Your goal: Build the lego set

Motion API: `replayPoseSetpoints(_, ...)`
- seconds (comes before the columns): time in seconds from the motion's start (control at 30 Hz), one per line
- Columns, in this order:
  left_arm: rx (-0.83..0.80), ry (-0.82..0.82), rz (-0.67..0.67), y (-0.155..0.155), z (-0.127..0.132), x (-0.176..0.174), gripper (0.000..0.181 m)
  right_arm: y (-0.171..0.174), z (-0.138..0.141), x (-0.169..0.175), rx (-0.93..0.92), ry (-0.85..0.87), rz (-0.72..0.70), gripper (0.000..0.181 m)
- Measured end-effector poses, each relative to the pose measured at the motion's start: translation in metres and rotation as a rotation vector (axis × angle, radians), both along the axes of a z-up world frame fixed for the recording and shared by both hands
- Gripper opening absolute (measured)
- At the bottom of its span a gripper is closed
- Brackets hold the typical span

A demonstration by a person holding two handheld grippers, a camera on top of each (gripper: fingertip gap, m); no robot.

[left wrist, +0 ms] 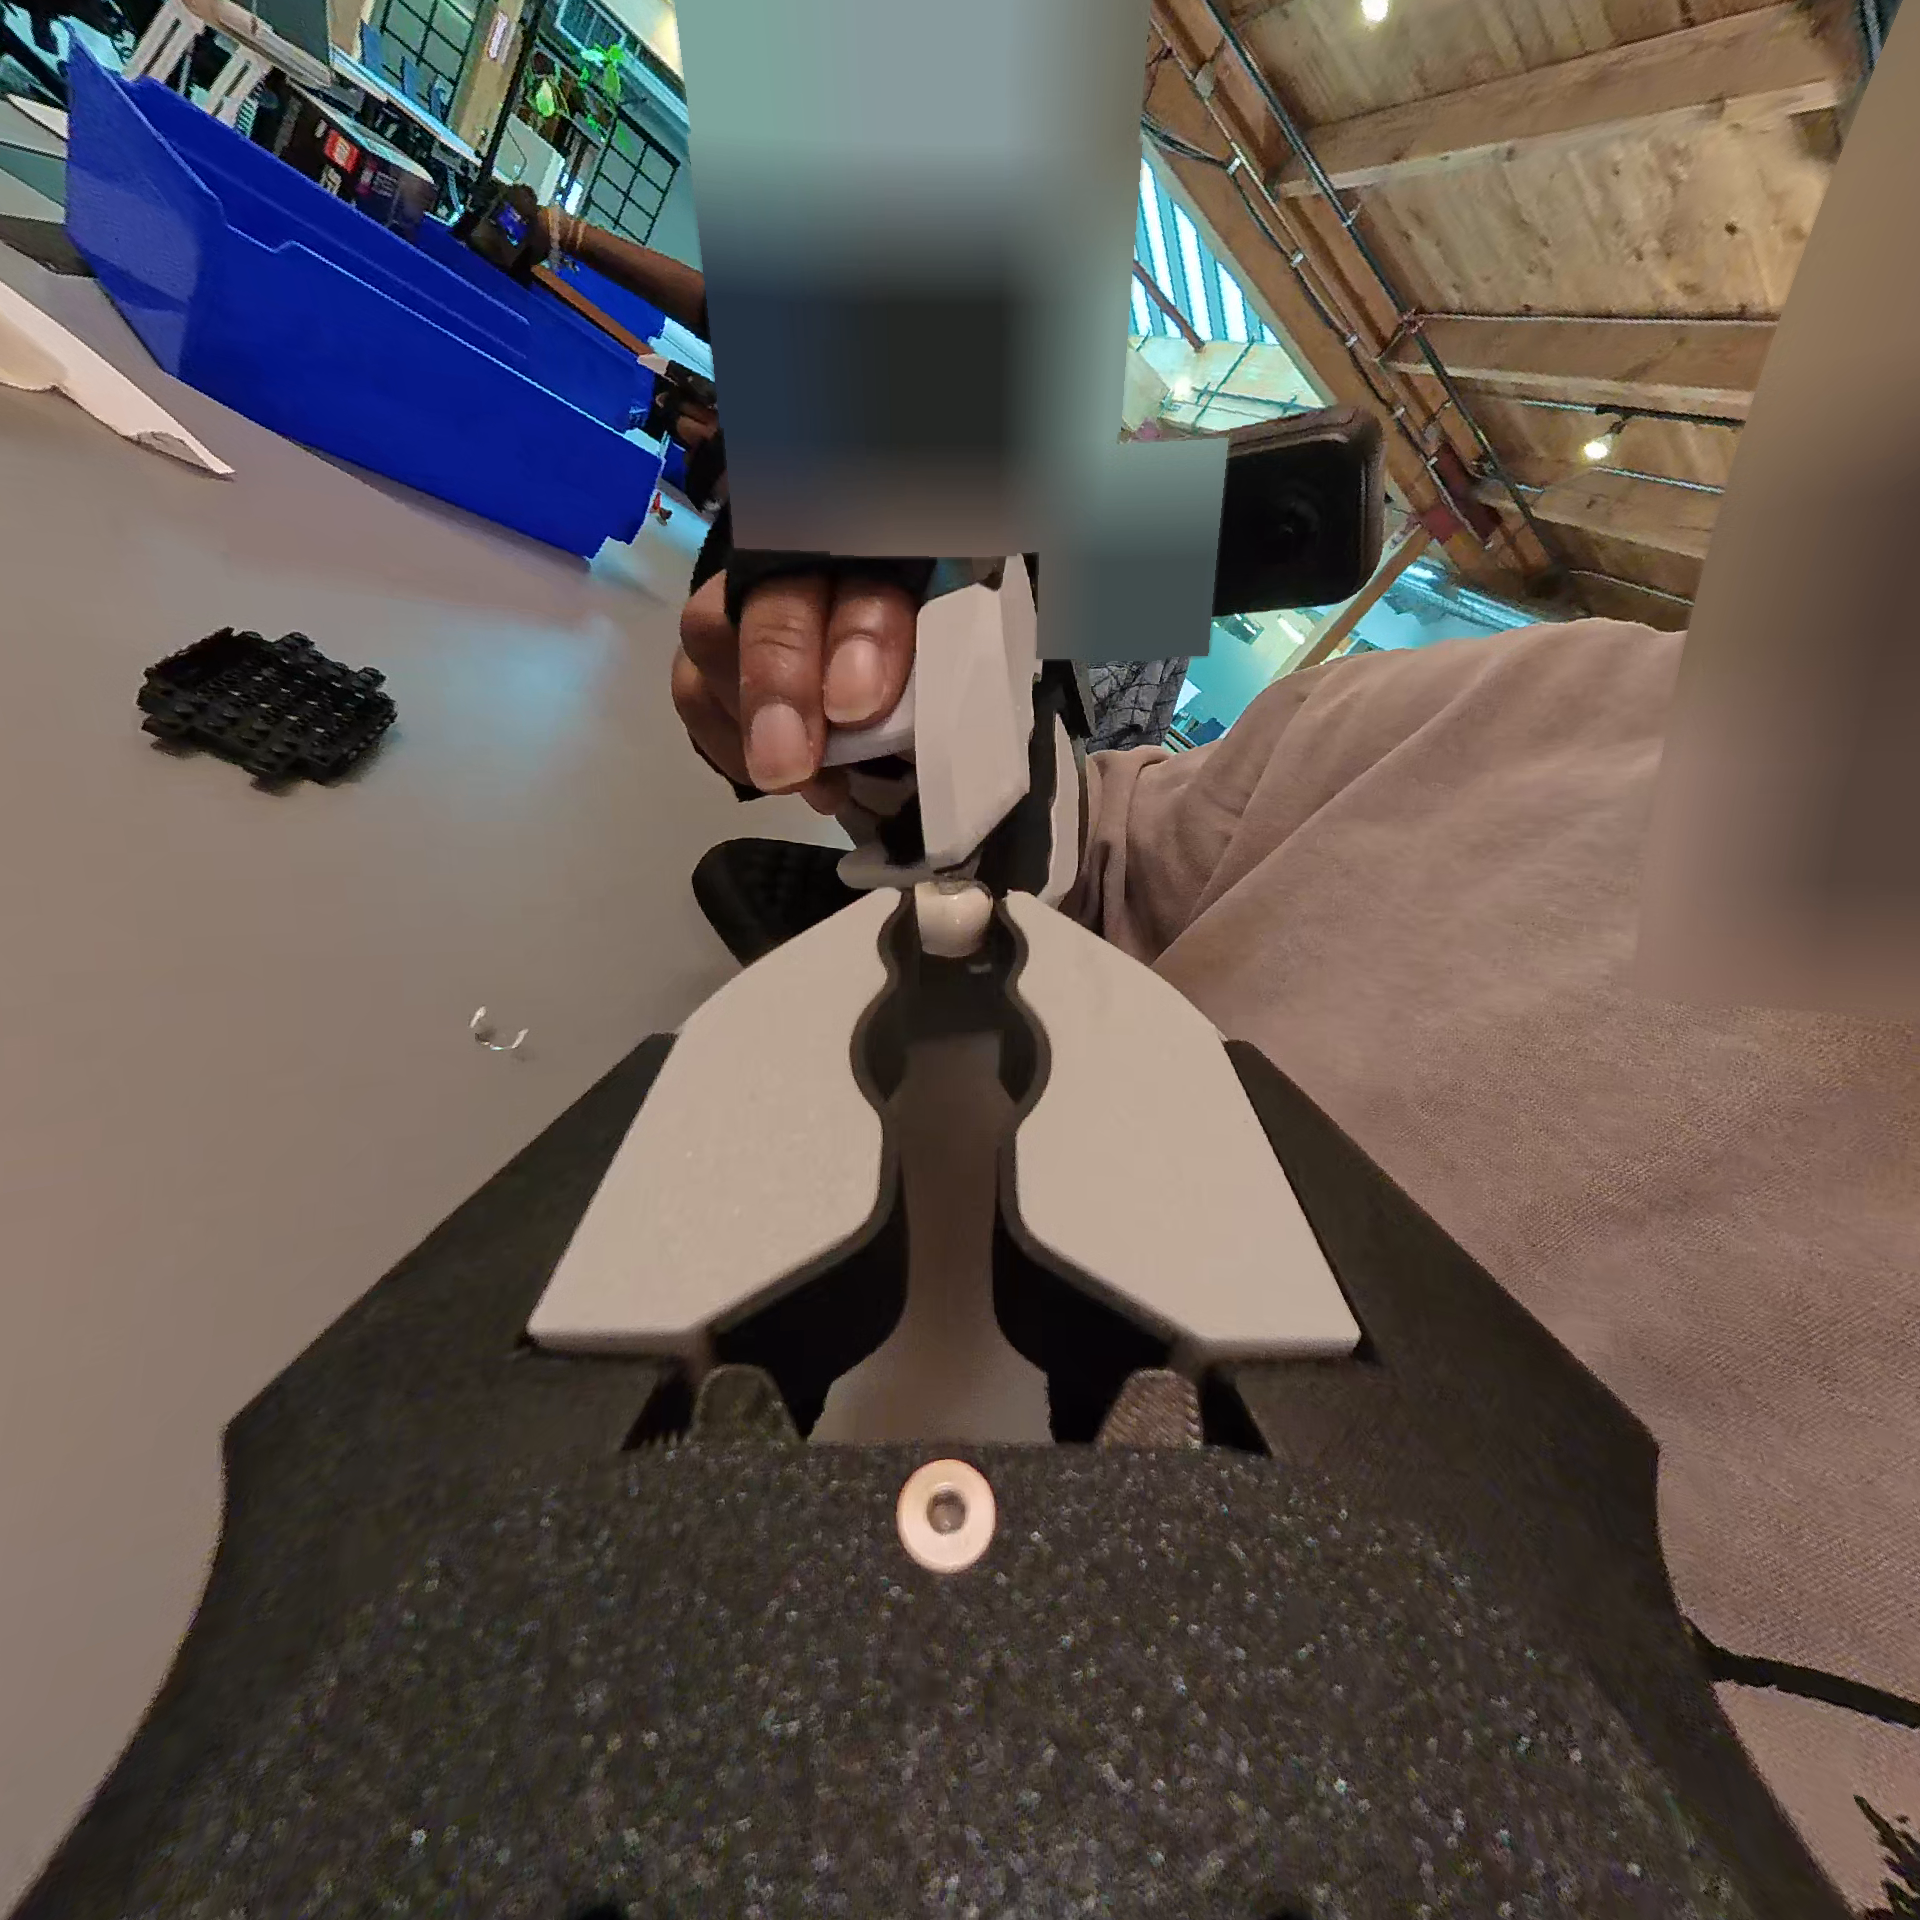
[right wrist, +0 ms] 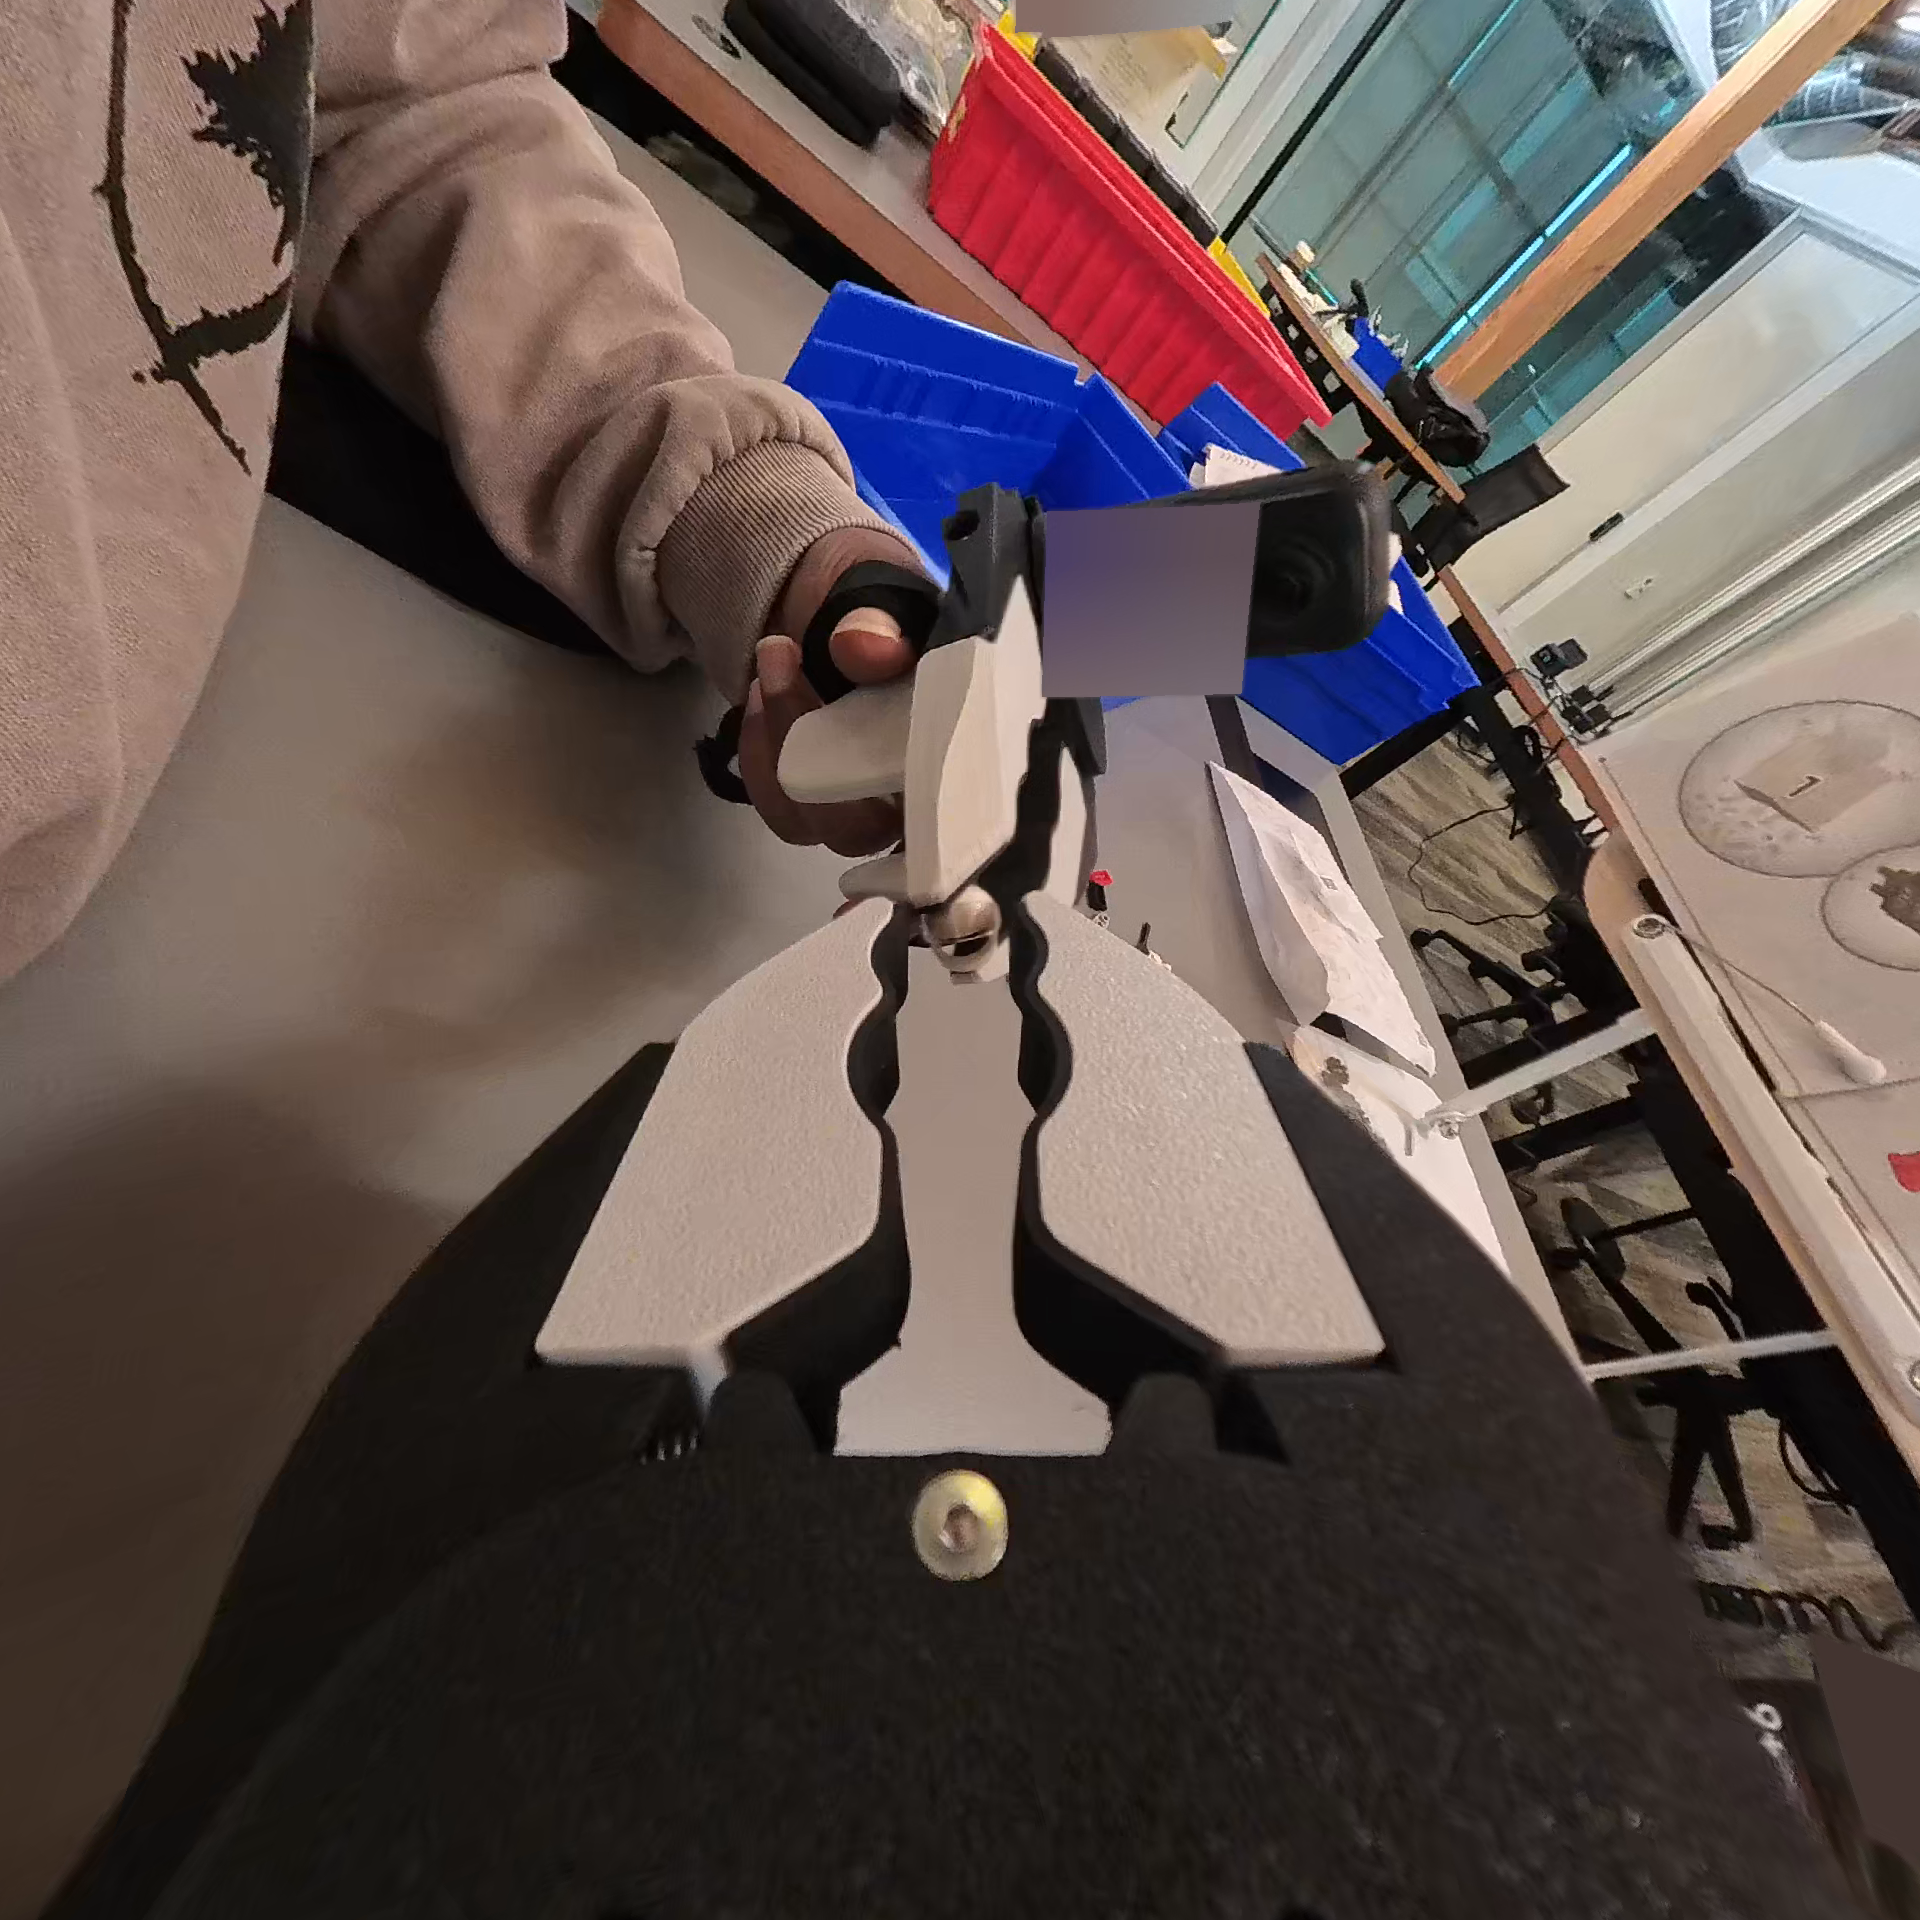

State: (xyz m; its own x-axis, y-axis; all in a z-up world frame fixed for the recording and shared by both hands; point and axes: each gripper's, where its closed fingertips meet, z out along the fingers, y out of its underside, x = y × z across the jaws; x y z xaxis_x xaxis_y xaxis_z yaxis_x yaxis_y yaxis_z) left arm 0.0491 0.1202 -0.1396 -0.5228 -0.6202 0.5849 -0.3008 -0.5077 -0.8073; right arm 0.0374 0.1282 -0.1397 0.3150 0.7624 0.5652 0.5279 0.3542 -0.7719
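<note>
You are pinching a small white Lego piece [left wrist: 948, 920] between both grippers, left gripper [left wrist: 948, 925] and right gripper [right wrist: 961, 935] each closing on it tip to tip, near the black Lego assembly [left wrist: 268, 704]; uneven squeezing is likely risking a twist and drop.
</note>
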Motion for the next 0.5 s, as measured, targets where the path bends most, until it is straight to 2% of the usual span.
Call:
replayPoseSetpoints(0.4,-0.081,-0.008,-0.031,0.0008,0.0039,-0.0018,0.012,0.0038,-0.0018,0.0043,0.043,-0.008,-0.028,0.012)
replayPoseSetpoints(0.5,-0.086,-0.005,-0.030,0.0016,0.0029,-0.0014,0.012,0.0019,0.0007,0.0028,0.037,0.012,-0.018,0.016)
